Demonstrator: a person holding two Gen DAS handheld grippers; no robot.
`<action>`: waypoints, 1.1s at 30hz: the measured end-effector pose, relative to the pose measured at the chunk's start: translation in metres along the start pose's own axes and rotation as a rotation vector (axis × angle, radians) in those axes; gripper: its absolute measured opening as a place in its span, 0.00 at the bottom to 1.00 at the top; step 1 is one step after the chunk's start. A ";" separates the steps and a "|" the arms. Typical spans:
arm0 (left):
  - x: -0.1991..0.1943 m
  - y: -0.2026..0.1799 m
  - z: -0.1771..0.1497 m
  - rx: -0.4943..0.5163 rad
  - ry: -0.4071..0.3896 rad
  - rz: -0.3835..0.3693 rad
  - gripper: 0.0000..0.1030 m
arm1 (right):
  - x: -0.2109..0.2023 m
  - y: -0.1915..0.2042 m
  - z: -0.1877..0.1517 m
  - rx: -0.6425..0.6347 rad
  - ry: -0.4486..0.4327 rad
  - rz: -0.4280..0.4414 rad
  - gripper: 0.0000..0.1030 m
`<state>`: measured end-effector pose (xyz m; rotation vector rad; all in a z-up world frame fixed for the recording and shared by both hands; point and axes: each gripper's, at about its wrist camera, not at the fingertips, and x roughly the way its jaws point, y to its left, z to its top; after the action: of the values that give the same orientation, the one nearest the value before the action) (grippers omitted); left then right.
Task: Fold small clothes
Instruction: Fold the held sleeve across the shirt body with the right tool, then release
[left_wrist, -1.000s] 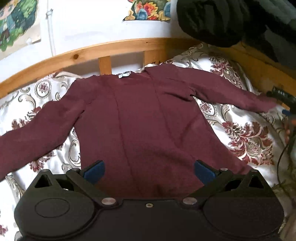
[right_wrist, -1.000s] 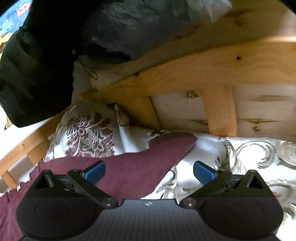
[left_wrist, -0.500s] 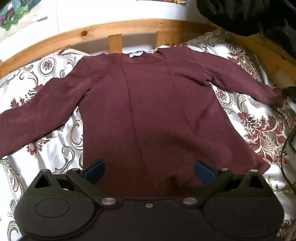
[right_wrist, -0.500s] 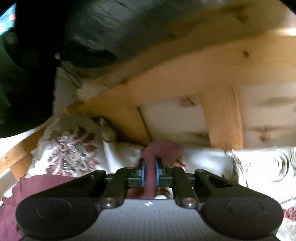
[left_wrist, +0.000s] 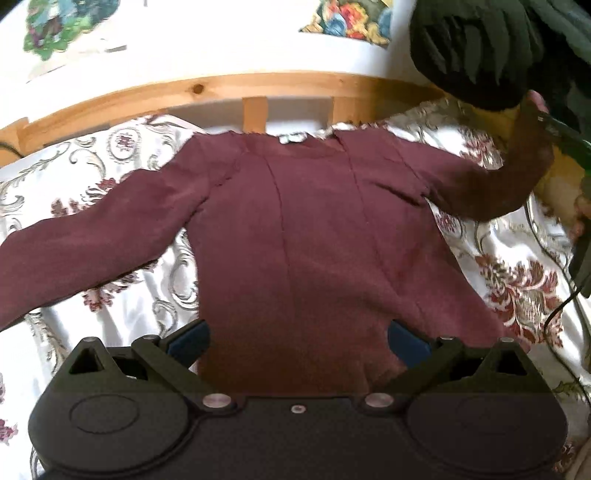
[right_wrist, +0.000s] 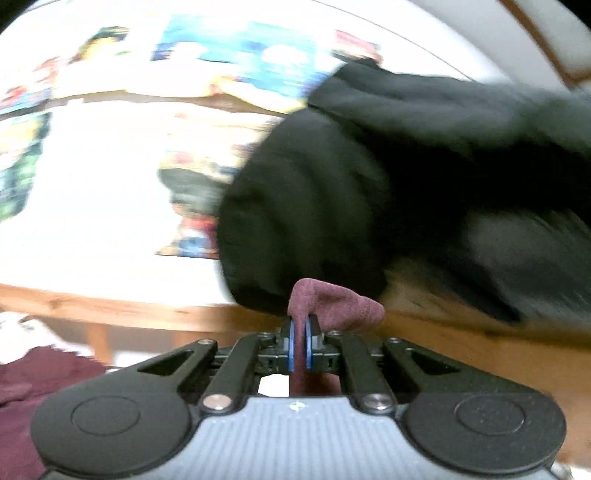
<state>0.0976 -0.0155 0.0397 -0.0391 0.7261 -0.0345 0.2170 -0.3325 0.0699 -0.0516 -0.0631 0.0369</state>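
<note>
A maroon long-sleeved top (left_wrist: 306, 236) lies flat on a floral bedspread (left_wrist: 92, 302), neck toward the wooden headboard. My left gripper (left_wrist: 297, 341) hangs open over the hem, blue pads wide apart, nothing between them. My right gripper (right_wrist: 299, 345) is shut on the cuff of the top's right sleeve (right_wrist: 332, 304), and the cuff sticks up past the blue pads. In the left wrist view that sleeve (left_wrist: 517, 177) rises off the bed toward the right gripper (left_wrist: 535, 110) at the upper right. The other sleeve (left_wrist: 74, 251) lies stretched out to the left.
A wooden headboard rail (left_wrist: 221, 88) with slats runs along the far edge of the bed. A dark padded jacket (left_wrist: 491, 48) hangs at the upper right, close above the lifted sleeve. Posters (left_wrist: 351, 22) are on the white wall. A black cable (left_wrist: 554, 277) trails over the bedspread at the right.
My right gripper closed on the sleeve cuff and lifted it off the bed, swinging level toward the wall. The left gripper shifted slightly and stays open over the hem.
</note>
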 end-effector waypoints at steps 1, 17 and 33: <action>-0.003 0.004 -0.001 -0.010 -0.007 -0.002 0.99 | -0.002 0.014 0.003 -0.035 -0.009 0.031 0.06; -0.023 0.049 -0.016 -0.145 -0.061 0.007 0.99 | -0.048 0.206 -0.070 -0.541 0.055 0.379 0.06; -0.019 0.046 -0.017 -0.141 -0.038 0.042 0.99 | -0.065 0.148 -0.075 -0.131 0.414 0.650 0.65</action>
<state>0.0724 0.0308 0.0374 -0.1586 0.6901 0.0578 0.1517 -0.1909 -0.0165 -0.2084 0.3683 0.6700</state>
